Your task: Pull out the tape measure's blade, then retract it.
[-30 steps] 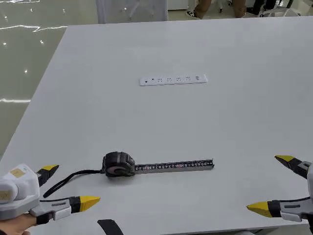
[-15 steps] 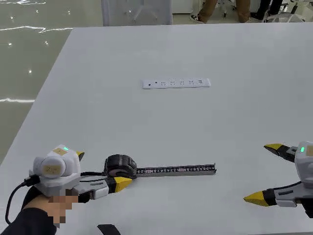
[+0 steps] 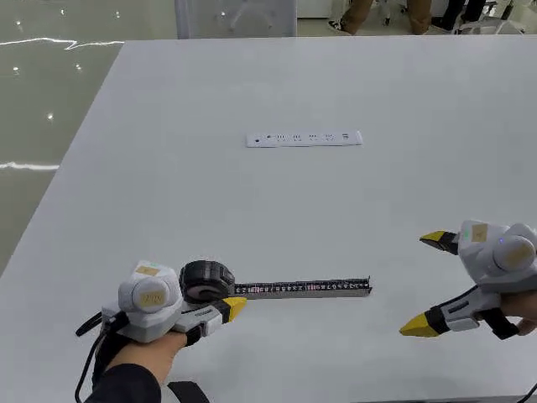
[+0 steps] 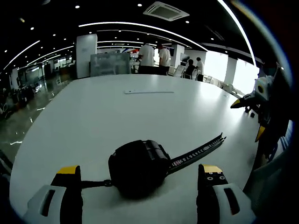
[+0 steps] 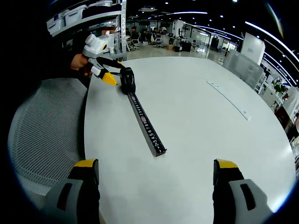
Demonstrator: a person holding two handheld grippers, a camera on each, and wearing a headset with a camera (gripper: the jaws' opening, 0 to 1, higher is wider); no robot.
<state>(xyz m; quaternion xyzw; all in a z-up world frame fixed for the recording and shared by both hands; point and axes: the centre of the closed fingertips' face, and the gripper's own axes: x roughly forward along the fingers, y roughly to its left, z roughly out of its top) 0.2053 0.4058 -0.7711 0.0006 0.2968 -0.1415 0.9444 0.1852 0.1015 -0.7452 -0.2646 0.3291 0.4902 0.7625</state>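
Observation:
A black tape measure case [image 3: 207, 280] lies on the white table [image 3: 336, 210] near its front edge. Its blade [image 3: 302, 288] is pulled out to the right and lies flat, ending at a hook [image 3: 367, 286]. My left gripper [image 3: 214, 290] is open, its yellow-tipped jaws on either side of the case [image 4: 140, 165] with gaps showing. The blade [image 4: 196, 151] runs off to the right past one jaw. My right gripper [image 3: 422, 284] is open too, a short way right of the blade's end [image 5: 159, 150], holding nothing. In the right gripper view the case [image 5: 127, 78] sits far off beside the left gripper [image 5: 105, 70].
A white power strip [image 3: 304, 138] lies flat at mid-table, well beyond the tape measure. The case's black wrist strap [image 3: 88, 323] trails left under my hand. The table's front edge is close to both grippers, and a grey mesh chair [image 5: 42, 135] stands beside it.
My left gripper has moved right along the table front until its open jaws straddle the tape case. The right gripper has drifted in toward the blade's end. The tape measure has stayed put.

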